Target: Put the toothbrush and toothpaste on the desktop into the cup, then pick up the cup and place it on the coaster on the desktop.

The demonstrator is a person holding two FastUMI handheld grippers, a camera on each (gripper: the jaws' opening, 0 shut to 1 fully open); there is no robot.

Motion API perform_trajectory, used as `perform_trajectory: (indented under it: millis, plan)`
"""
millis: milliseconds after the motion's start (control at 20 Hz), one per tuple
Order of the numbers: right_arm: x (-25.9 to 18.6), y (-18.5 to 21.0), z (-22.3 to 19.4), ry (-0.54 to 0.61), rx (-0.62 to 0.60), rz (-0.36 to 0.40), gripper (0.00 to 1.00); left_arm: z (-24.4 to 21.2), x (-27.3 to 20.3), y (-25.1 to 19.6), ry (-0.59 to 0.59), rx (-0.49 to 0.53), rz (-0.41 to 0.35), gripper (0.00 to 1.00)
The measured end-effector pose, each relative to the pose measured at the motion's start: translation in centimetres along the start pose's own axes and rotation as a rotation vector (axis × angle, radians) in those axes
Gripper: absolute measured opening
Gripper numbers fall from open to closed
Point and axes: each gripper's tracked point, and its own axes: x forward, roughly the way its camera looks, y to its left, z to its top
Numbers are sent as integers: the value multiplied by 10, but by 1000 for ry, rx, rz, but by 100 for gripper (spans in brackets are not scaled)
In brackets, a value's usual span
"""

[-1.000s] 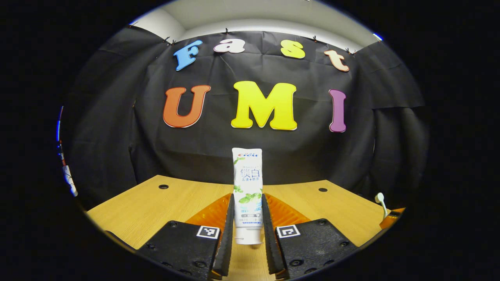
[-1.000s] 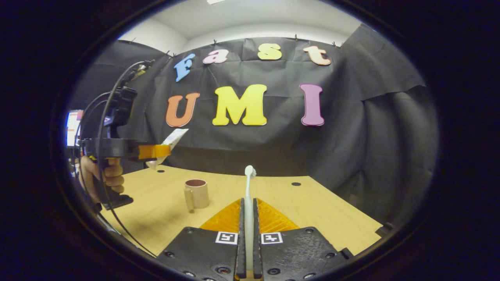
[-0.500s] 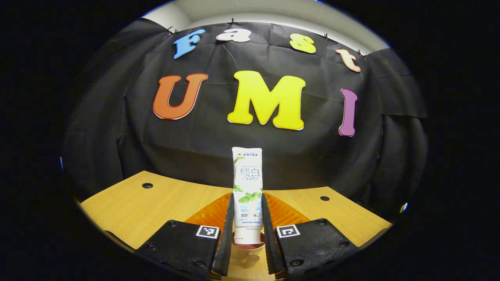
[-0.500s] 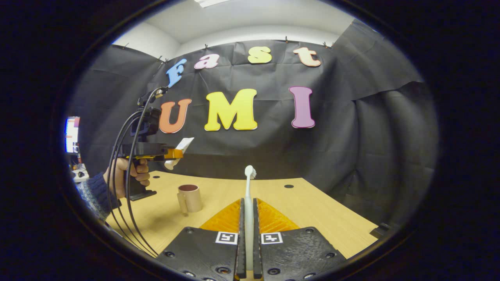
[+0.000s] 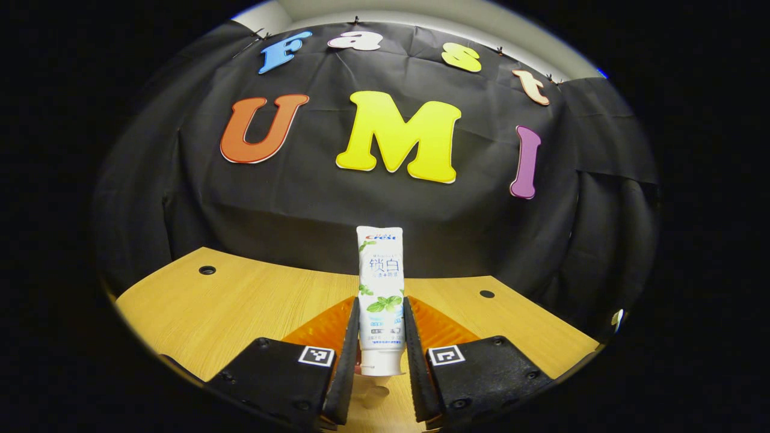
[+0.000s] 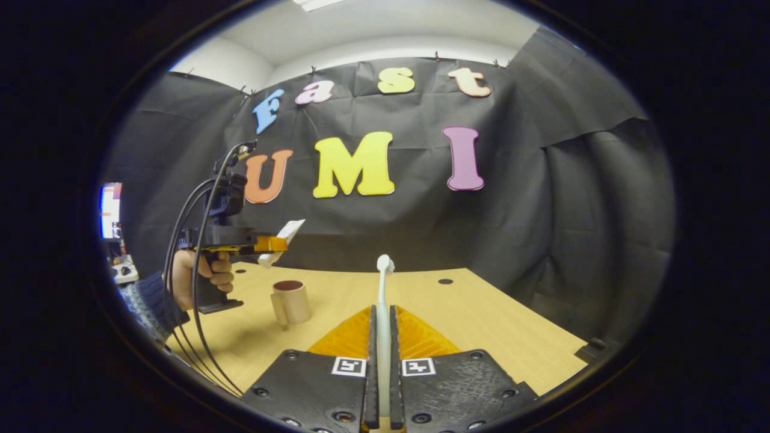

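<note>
Left gripper (image 5: 380, 361): clamped on toothpaste (image 5: 380, 288), now shifted over cup (image 6: 290, 300).
Right gripper (image 6: 380, 385): pinching toothbrush (image 6: 382, 313), aloft.
Cup: on desktop (image 6: 481, 313).
Implication: toothpaste drop likely near.

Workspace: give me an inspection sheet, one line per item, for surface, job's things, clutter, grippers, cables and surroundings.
Surface: wooden desktop with round holes.
Job's things: toothpaste held upright, cap down, in the left gripper; toothbrush held bristles up in the right gripper; cup standing upright on the desktop, below the toothpaste; coaster not made out.
Clutter: nothing seen.
Grippers: both shut on their things; a hand holds the left one above the cup.
Cables: black cables loop down from the left gripper.
Surroundings: black cloth wall; lit screen at far left.
</note>
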Motion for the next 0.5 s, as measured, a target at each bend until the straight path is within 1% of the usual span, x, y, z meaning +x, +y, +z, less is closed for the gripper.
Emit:
perform_trajectory:
  millis: [200,300,500]
  plan:
    - [1,-4,-1,-5,0,-6,7,-3,2,0,0,9,-10,45]
    - [2,-6,-5,4,2,-8,7,-6,4,4,7,24,6,46]
    - [3,-7,-9,16,2,-10,7,-7,4,6,7,15,10,46]
